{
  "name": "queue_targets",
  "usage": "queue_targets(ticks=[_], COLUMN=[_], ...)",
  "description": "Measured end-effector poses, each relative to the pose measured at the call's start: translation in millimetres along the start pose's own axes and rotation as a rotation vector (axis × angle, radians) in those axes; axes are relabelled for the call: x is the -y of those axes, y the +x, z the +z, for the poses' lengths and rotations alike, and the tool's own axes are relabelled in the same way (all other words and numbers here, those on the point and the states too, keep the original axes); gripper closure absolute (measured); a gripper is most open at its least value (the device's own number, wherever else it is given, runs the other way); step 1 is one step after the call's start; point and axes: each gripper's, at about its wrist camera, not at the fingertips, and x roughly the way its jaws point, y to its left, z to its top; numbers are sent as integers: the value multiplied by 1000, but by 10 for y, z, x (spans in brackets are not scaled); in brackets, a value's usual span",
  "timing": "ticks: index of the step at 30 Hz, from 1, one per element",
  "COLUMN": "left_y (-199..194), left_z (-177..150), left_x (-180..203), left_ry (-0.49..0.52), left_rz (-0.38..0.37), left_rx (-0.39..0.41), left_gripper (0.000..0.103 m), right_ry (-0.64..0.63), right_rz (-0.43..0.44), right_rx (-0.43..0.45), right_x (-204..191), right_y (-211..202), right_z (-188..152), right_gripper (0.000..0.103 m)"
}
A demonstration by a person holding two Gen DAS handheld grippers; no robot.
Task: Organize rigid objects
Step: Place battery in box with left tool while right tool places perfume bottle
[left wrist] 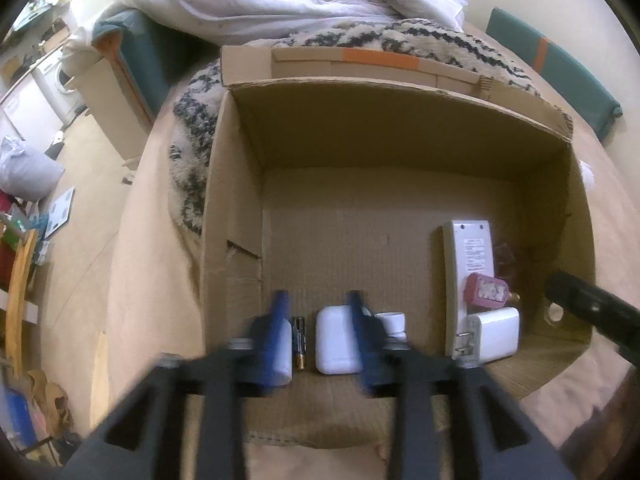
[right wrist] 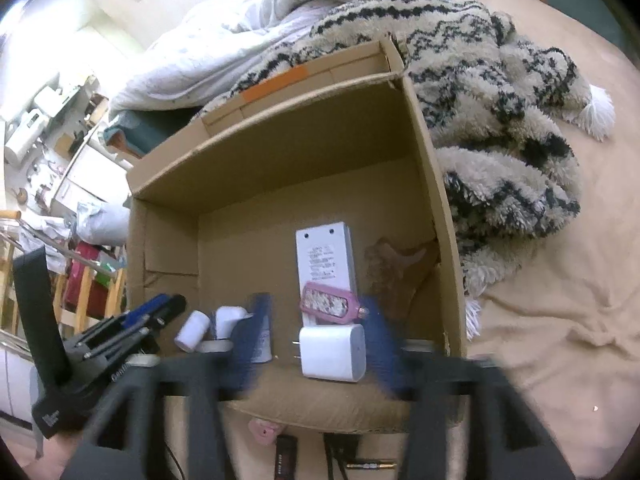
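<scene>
Printed label on white remote [right wrist: 325, 258]: lines too small to read. No other legible text.

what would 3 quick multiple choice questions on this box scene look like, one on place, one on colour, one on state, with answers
1. Where does the pink case lie?
A. on the near end of the white remote
B. outside the box on the bed
C. against the box's far wall

2. What colour are the fingers of the left gripper?
A. red
B. blue
C. green

3. How does the right gripper stand?
A. shut on the remote
C. shut on the battery
B. open, holding nothing

Answers:
1. A, the right wrist view shows the case lying across the remote's near end, just behind the charger.
2. B, both fingers show blue in the left wrist view.
3. B, its fingers stand wide apart on either side of the charger without pinching anything.
</scene>
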Motion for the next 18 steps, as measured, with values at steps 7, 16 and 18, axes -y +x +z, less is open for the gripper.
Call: queue_targets(ticks=[7,16,18], left_y=[-99,-189,-200], left_z=[-17,-10,-26], left_x=[19,-76,-68], left_ry=[1,-34,-23], left_rz=[-12,-12,-3], left_rx=[32,40,40], left_gripper=[36,35,35], right_ry=[-15,21,32], right_rz=[14,17,11], right_rx=[-5,-9,-5], right_x=[-63,-9,26], right_y=[-2,-10,-41], right_z=[10,-1,-17], right_gripper=[22,19,19])
